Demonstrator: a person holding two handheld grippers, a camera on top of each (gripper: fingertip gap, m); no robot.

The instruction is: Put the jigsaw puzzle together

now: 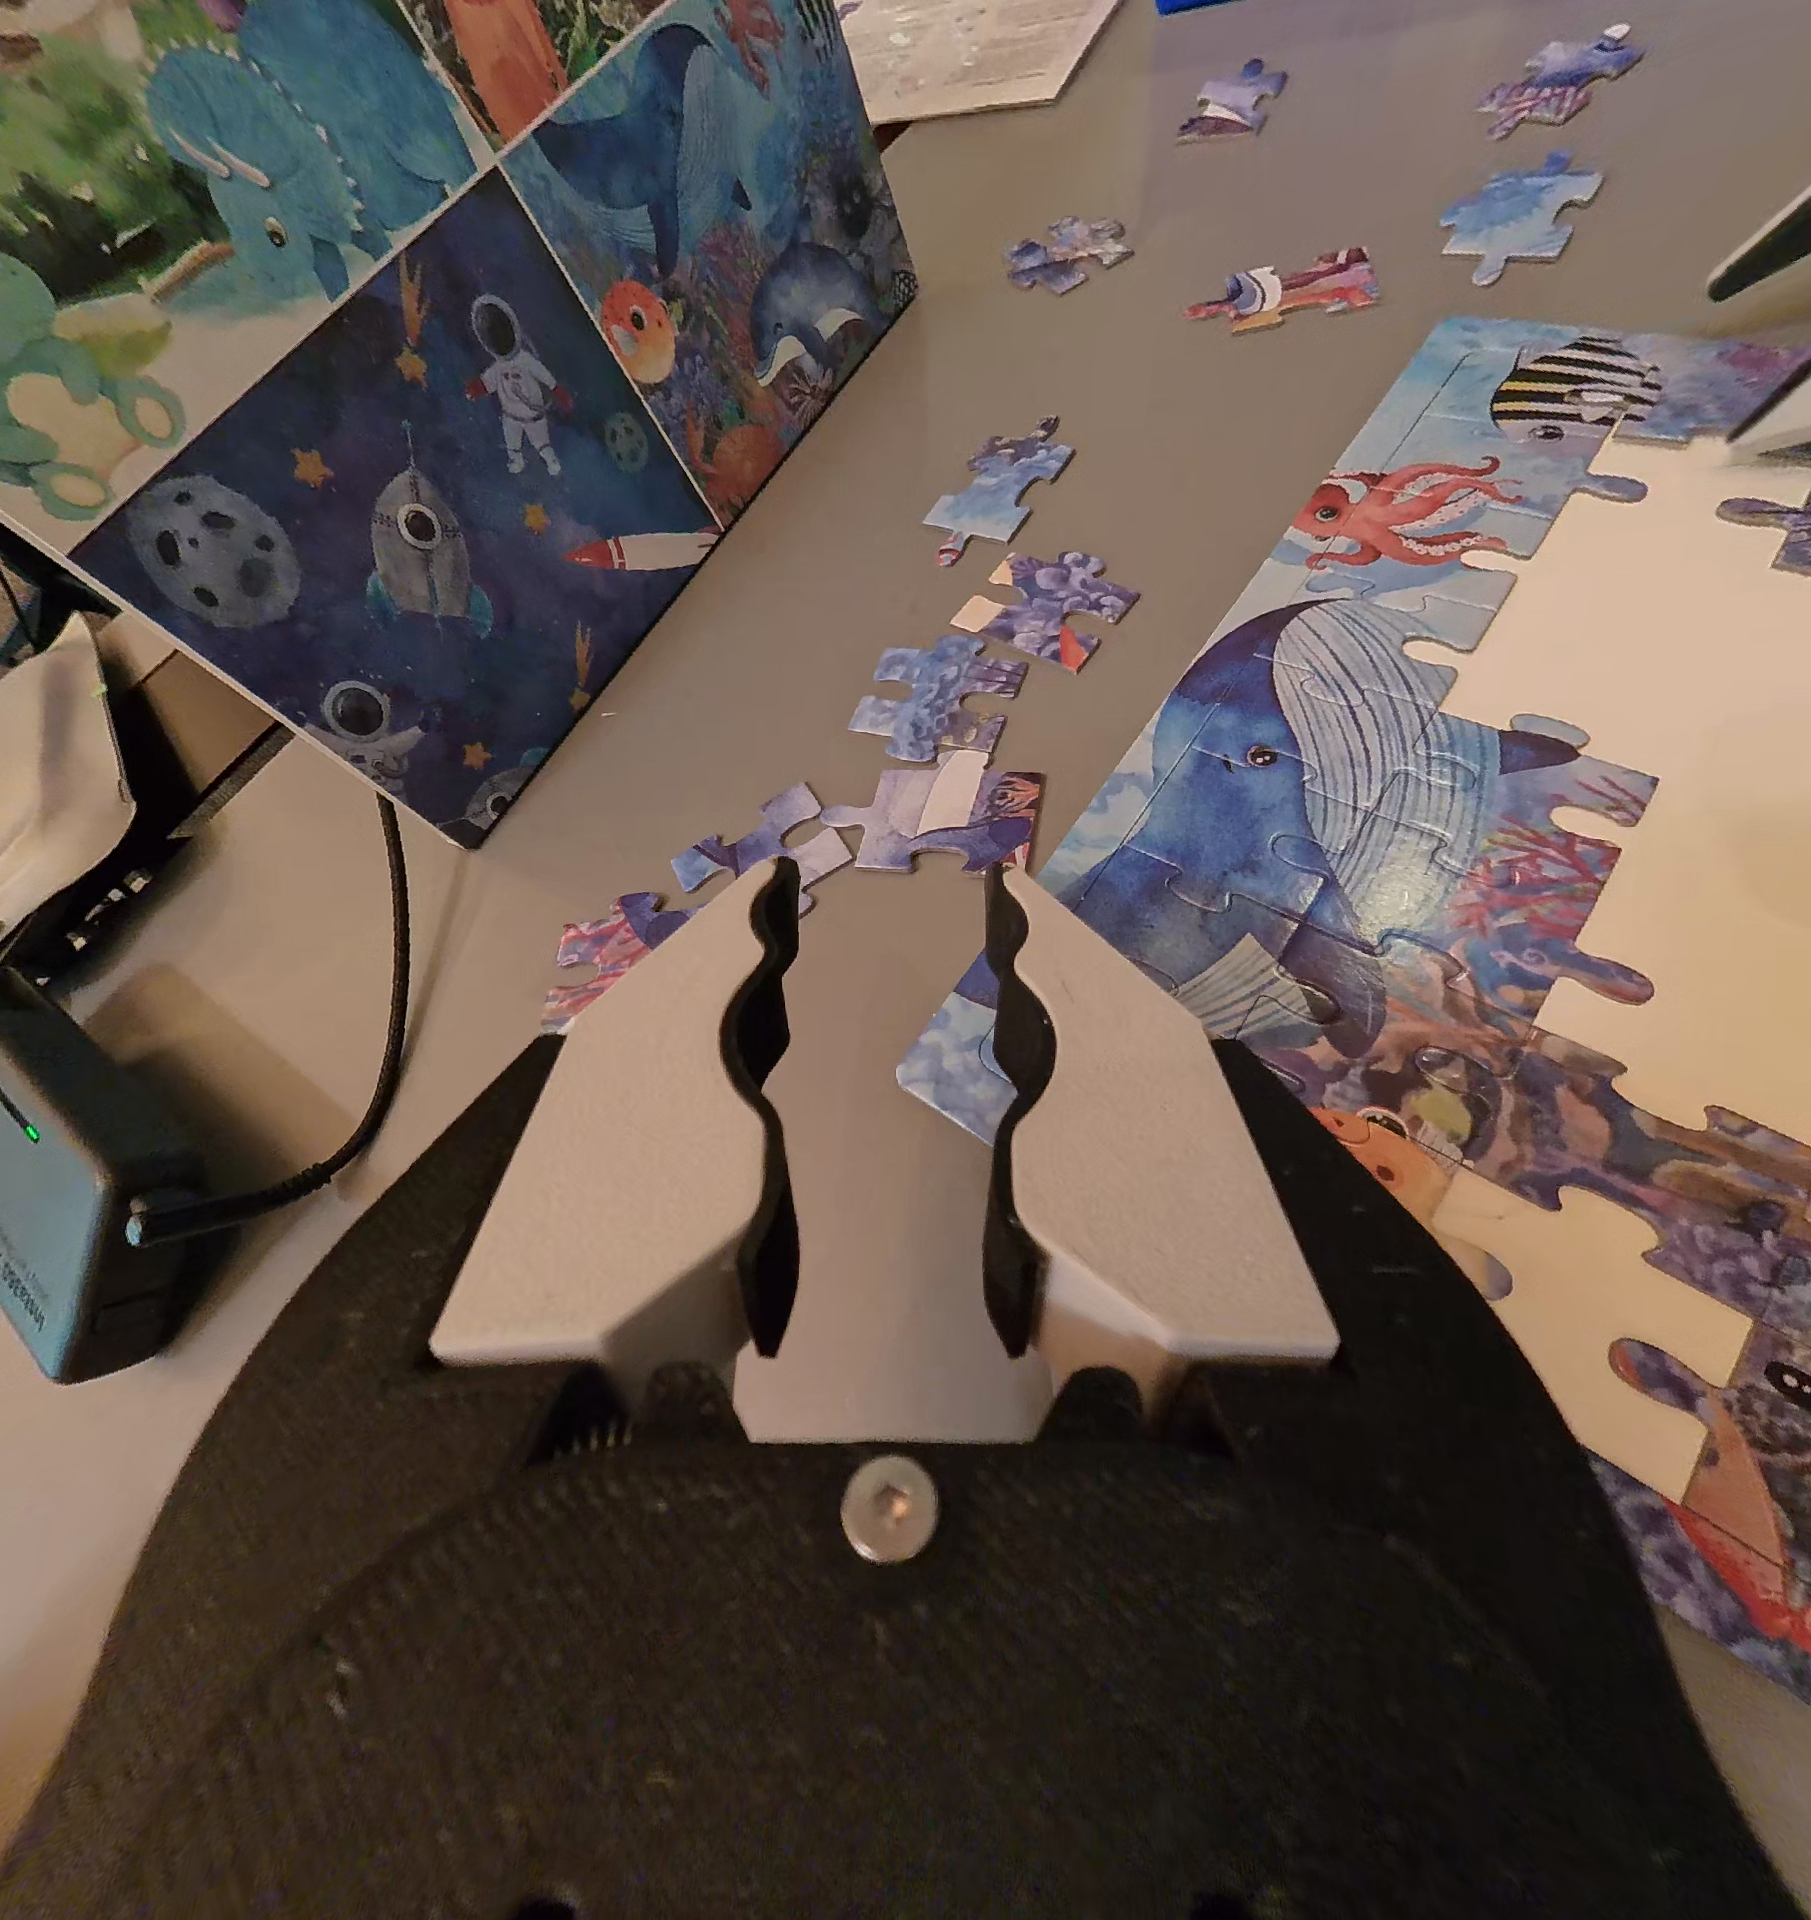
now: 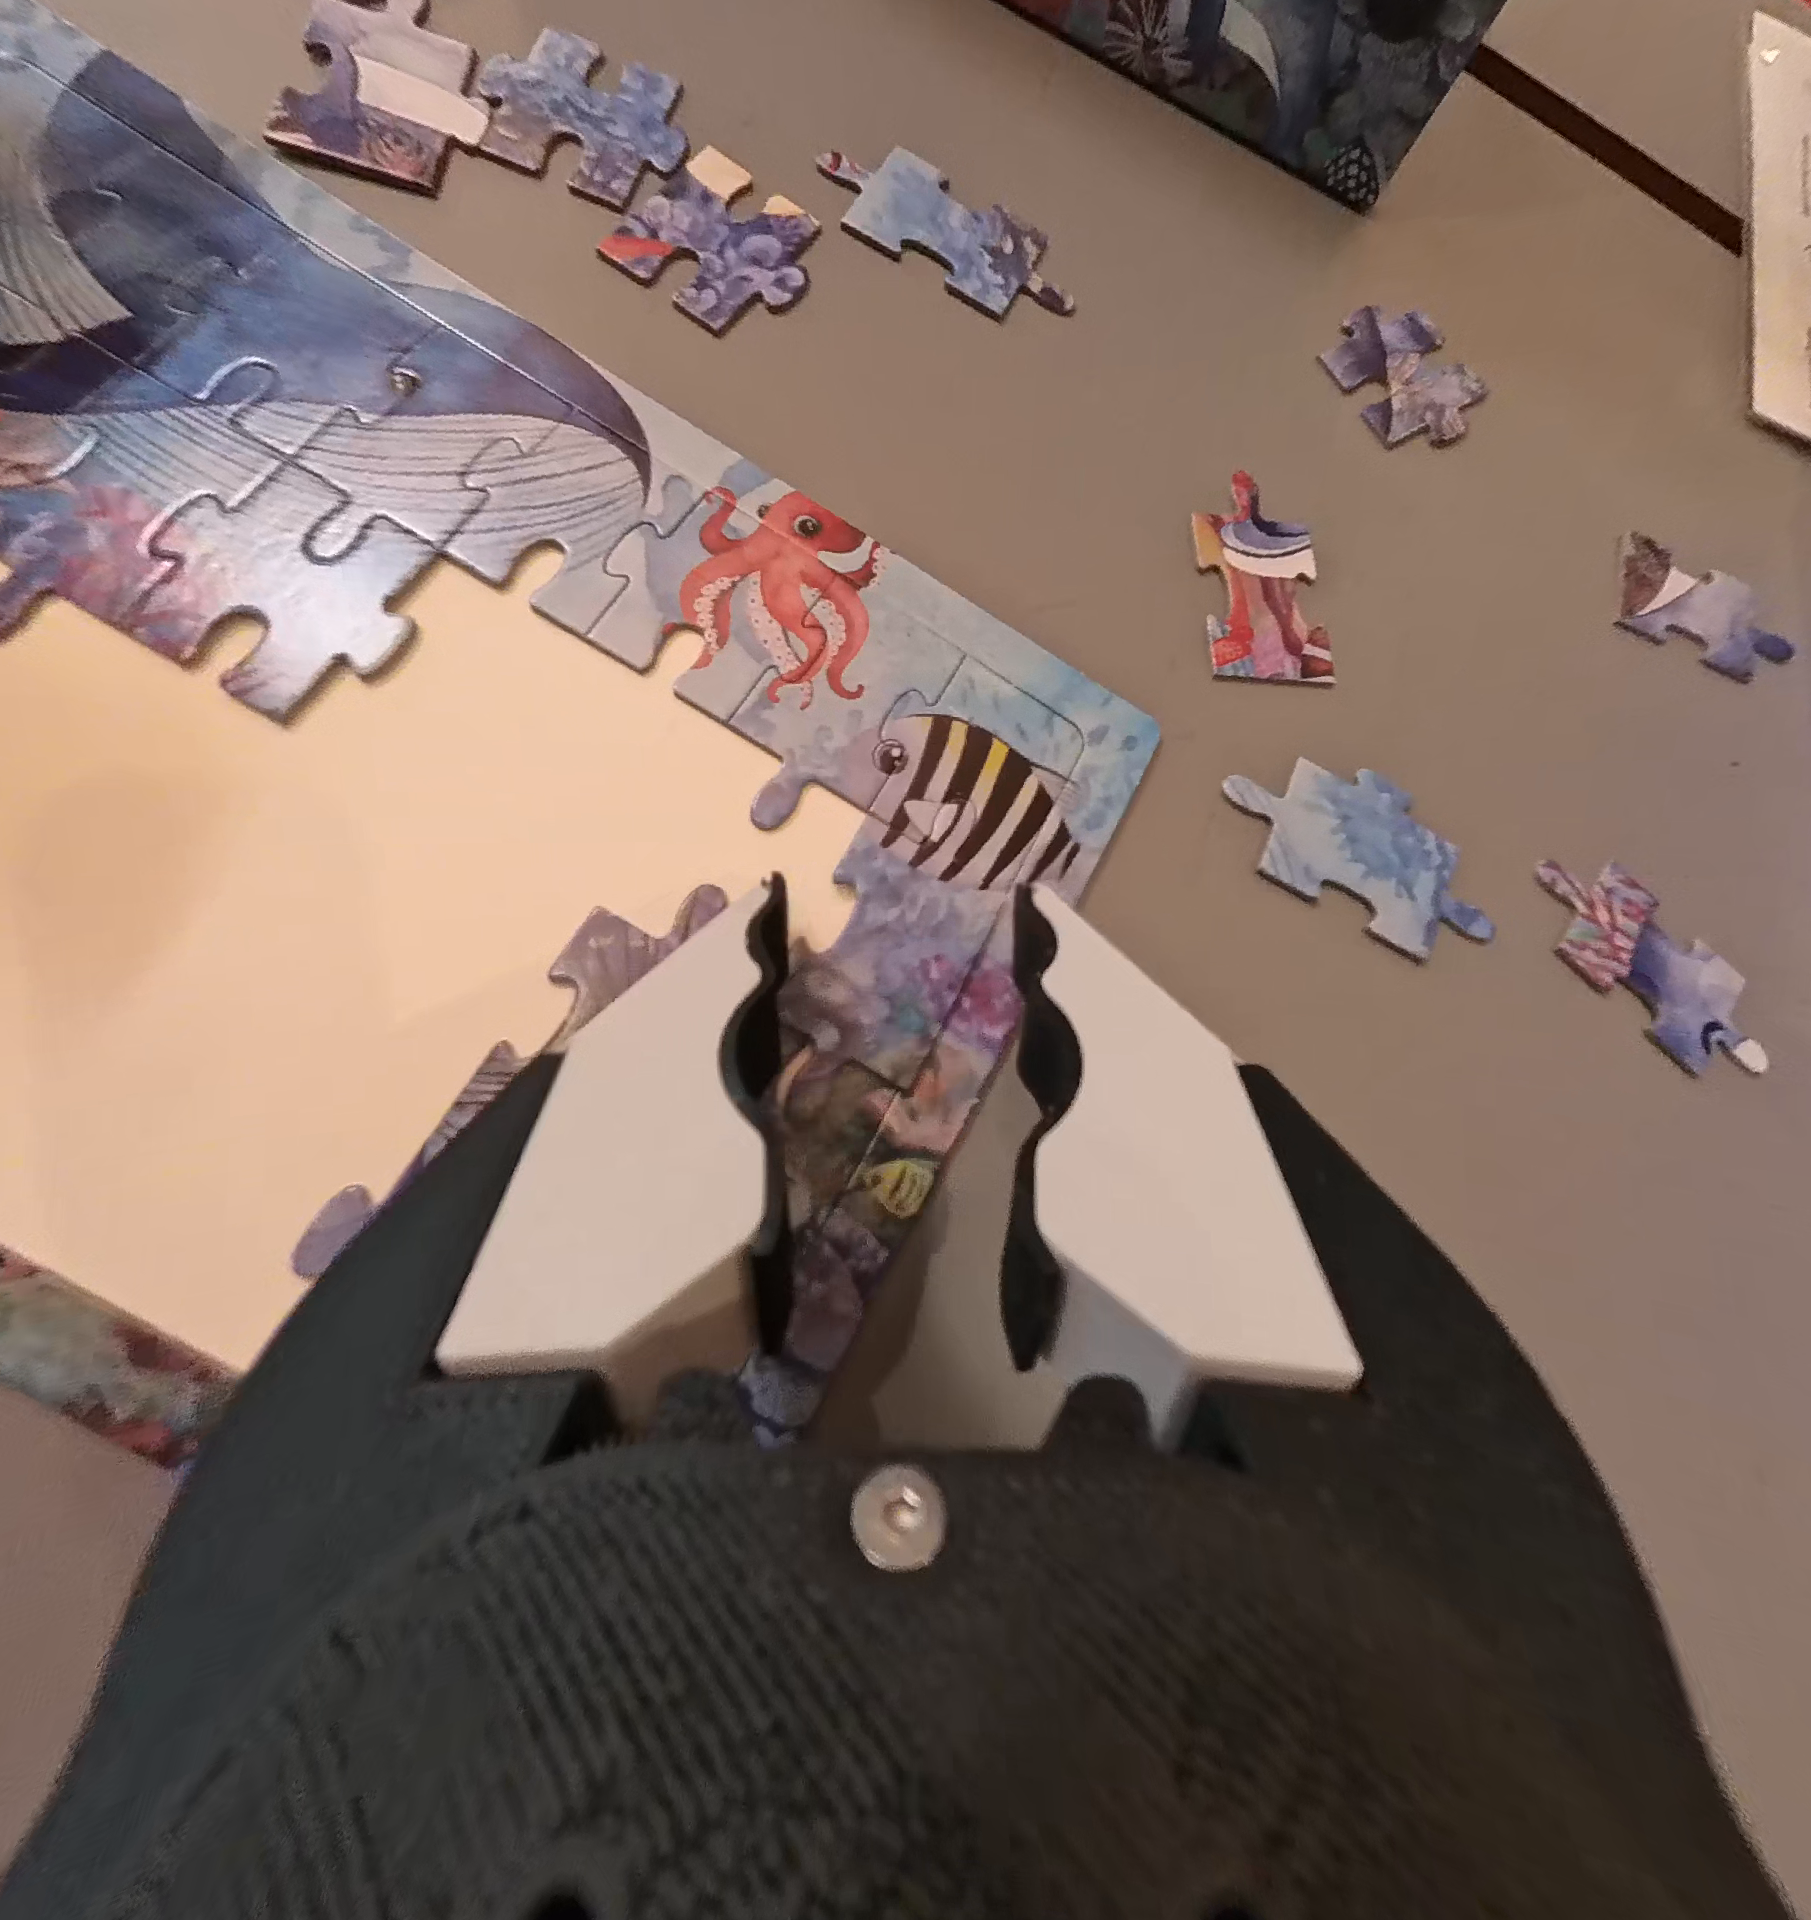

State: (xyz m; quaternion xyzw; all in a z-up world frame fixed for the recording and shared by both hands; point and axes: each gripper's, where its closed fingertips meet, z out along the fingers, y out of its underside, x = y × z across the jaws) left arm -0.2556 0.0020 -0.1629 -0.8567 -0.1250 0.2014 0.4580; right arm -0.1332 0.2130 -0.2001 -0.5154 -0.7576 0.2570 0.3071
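Nearest, the left tongs (image 1: 890, 883) hang spread and empty above loose blue cardboard puzzle pieces (image 1: 937, 821) on the grey worktop (image 1: 839, 436). Right tongs (image 2: 896, 894) likewise gape, holding nothing, over the half-built ocean jigsaw's (image 2: 361, 436) purple coral edge, below the striped fish (image 2: 974, 800). Risk: dropping carelessly there could nudge joined pieces apart. Farther off scattered pieces (image 2: 1348, 852) await, easily swept aside.
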